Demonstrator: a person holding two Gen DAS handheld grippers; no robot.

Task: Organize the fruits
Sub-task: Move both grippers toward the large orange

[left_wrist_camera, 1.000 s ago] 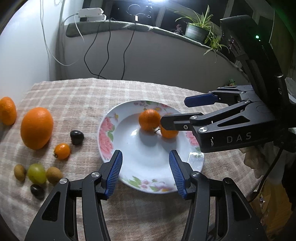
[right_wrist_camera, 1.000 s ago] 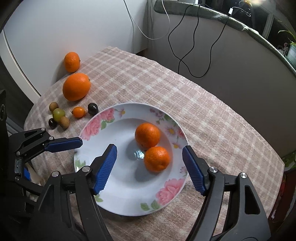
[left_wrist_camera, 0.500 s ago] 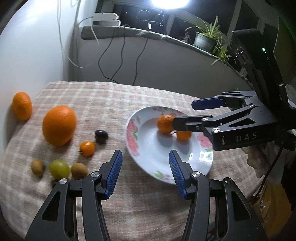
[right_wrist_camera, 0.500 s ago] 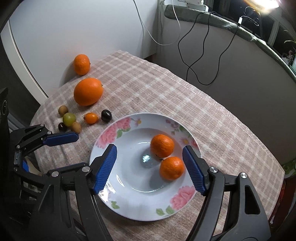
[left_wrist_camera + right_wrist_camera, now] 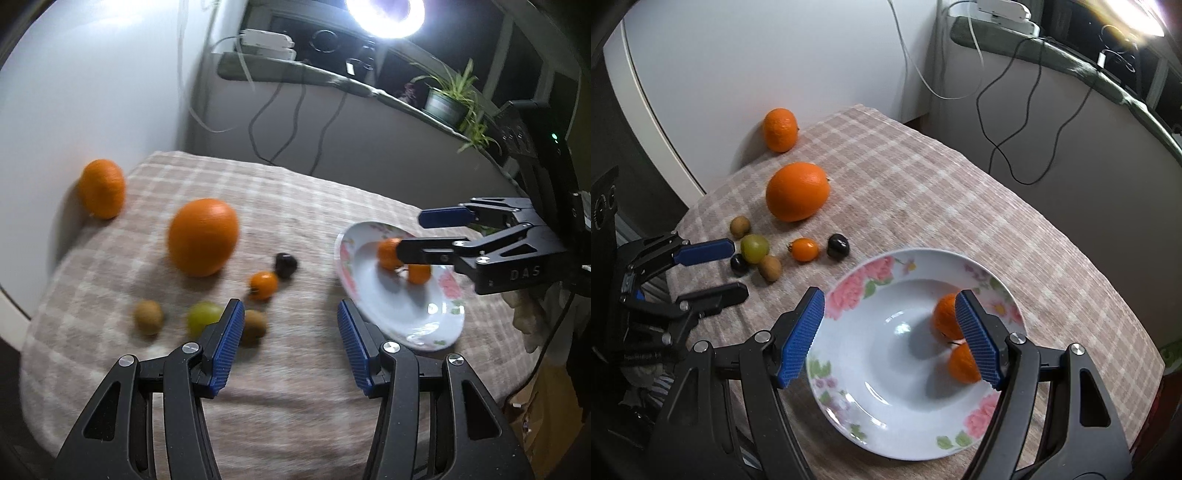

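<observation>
Checked cloth (image 5: pixel 923 192) covers counter; plate (image 5: pixel 886 424) at 5 o'clock, white wall (image 5: pixel 775 55) at 11. Both fingers apart, empty.

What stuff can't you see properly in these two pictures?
- Small dark fruit: in the left wrist view the left tool hides it.
- Lower mandarin on the plate: in the right wrist view a finger of the right tool covers part of it.
- Brown fruits: blurred in the left wrist view, so I can't tell what kind they are.
- Table's near edge: cut off in both views.
</observation>
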